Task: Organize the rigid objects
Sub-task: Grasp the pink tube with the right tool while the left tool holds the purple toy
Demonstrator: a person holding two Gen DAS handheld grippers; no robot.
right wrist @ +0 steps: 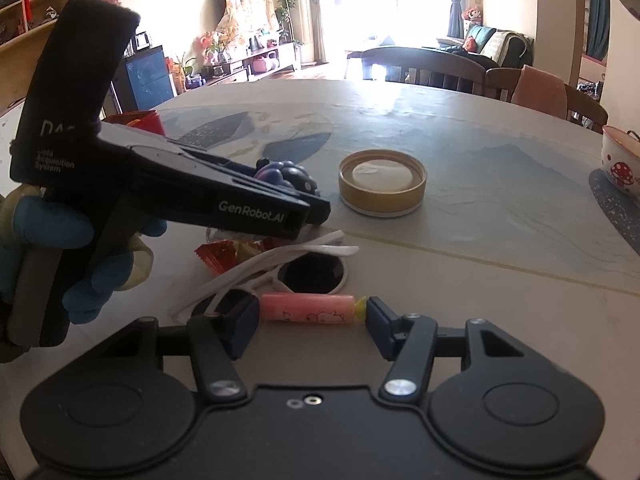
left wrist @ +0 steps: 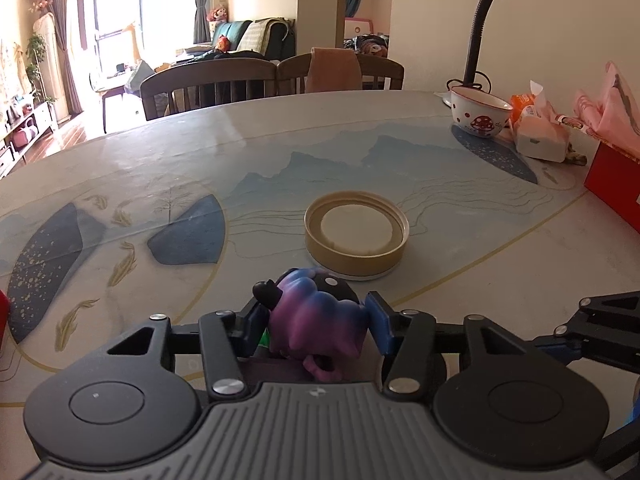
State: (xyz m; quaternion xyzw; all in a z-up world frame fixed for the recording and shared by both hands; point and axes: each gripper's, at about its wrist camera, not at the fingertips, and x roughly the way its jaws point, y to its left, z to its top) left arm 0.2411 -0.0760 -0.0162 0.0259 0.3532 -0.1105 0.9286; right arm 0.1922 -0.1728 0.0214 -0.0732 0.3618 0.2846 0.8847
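A purple and blue toy figure (left wrist: 320,320) sits between the pads of my left gripper (left wrist: 316,312), which is shut on it. In the right wrist view the same left gripper (right wrist: 304,204) hangs over the table with the toy (right wrist: 284,174) showing above its fingers, held by a hand in a blue glove (right wrist: 52,224). A pink wrapped sweet (right wrist: 308,310) lies crosswise on the table between the pads of my right gripper (right wrist: 312,317). The pads stand close to its ends without squeezing it. A round gold lid (left wrist: 356,232) (right wrist: 382,186) rests upside down further out on the table.
White sunglasses (right wrist: 312,274) and red-gold wrapped sweets (right wrist: 224,254) lie just beyond the pink sweet. At the far right stand a mushroom-patterned bowl (left wrist: 480,114), a tissue pack (left wrist: 540,136), a lamp (left wrist: 476,40) and a red box (left wrist: 612,184). Chairs (left wrist: 208,84) line the far edge.
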